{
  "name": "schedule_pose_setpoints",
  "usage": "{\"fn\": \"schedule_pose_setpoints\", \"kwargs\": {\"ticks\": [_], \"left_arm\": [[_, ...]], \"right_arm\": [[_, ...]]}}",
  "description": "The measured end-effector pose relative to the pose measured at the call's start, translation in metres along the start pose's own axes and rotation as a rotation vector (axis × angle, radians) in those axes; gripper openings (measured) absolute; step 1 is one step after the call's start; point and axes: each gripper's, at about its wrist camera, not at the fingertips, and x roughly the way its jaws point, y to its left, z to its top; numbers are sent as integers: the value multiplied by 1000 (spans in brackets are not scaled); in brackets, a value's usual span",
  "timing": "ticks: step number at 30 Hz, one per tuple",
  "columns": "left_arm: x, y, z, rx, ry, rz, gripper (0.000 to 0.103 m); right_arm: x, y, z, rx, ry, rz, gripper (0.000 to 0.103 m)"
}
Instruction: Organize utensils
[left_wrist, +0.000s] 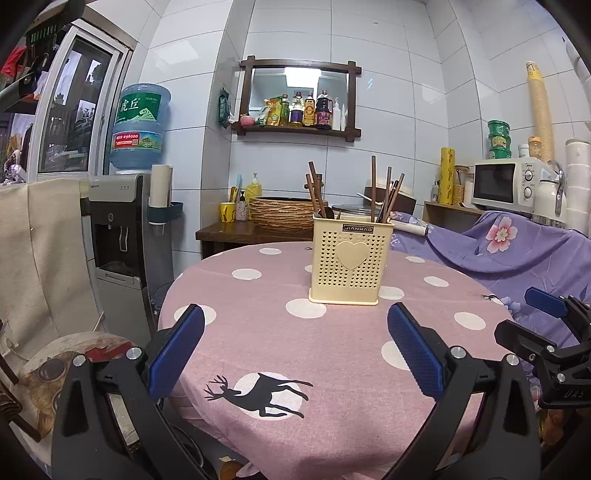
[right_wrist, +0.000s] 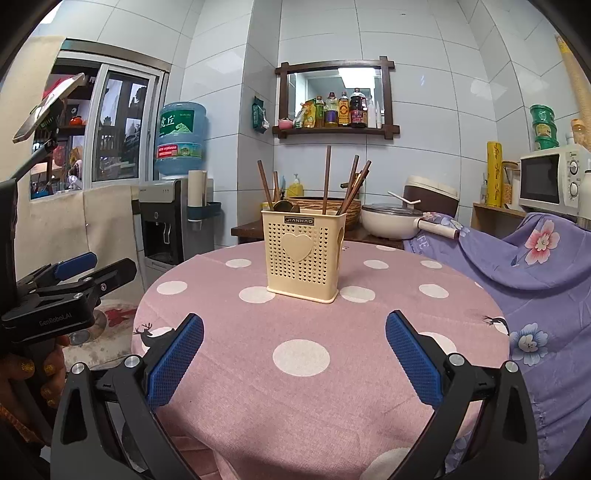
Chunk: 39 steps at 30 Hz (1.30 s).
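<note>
While both pairs of tongs hover over the near rim of the table (left_wrist: 266, 332), each stands wide apart and holds nothing, its blue pads clear of the cloth. The left tongs (left_wrist: 295, 354) have the caddy (left_wrist: 349, 262) ahead and slightly right of their gap; the right tongs (right_wrist: 294, 360) have it ahead and slightly left. So the caddy sits well beyond both sets of pads, upright on the pink dotted cloth.

Only the left view shows the deer print (left_wrist: 258, 395) between the pads, and the right tongs' black frame at its right edge. Only the right view shows the left tongs at its left edge, with a hand (right_wrist: 33, 373) gripping their handle, and a white pot (right_wrist: 391, 221) behind the table. That view also shows one side of the caddy, with a cut-out in it.

Chopsticks (left_wrist: 384, 195) stand in the caddy with their long axes near vertical, tips pointing up. Those on the right lean and fan outward; one stands nearly straight. A second clump (left_wrist: 314, 188) on the left leans slightly left. Something dark and rounded lies low beside it; what it is I cannot tell.

Farther back, a basket (left_wrist: 284, 214) sits on a wooden stand, a water cooler (left_wrist: 122, 229) is off to the left, and a microwave (left_wrist: 502, 184) is off to the right.
</note>
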Motion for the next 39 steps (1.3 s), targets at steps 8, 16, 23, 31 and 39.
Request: {"fn": "schedule_pose_setpoints", "kwargs": {"ticks": [8,16,23,31,39], "left_arm": [[1,0,2,5,-6,-5,97],[0,0,3,4,-4,-8,97],[-1,-1,3,4,-2,-6,97],[0,-2,3,7,7,0,97],[2,-3,2,7,21,2,97]], "right_arm": [[1,-1,-1,1,8,-3,97],[1,-1,-2,1,11,-1,97],[1,-1,-1,-1,11,-1,97],[2,-1,-4,1,16,1,97],[2,-1,-5,2,16,1,97]]}}
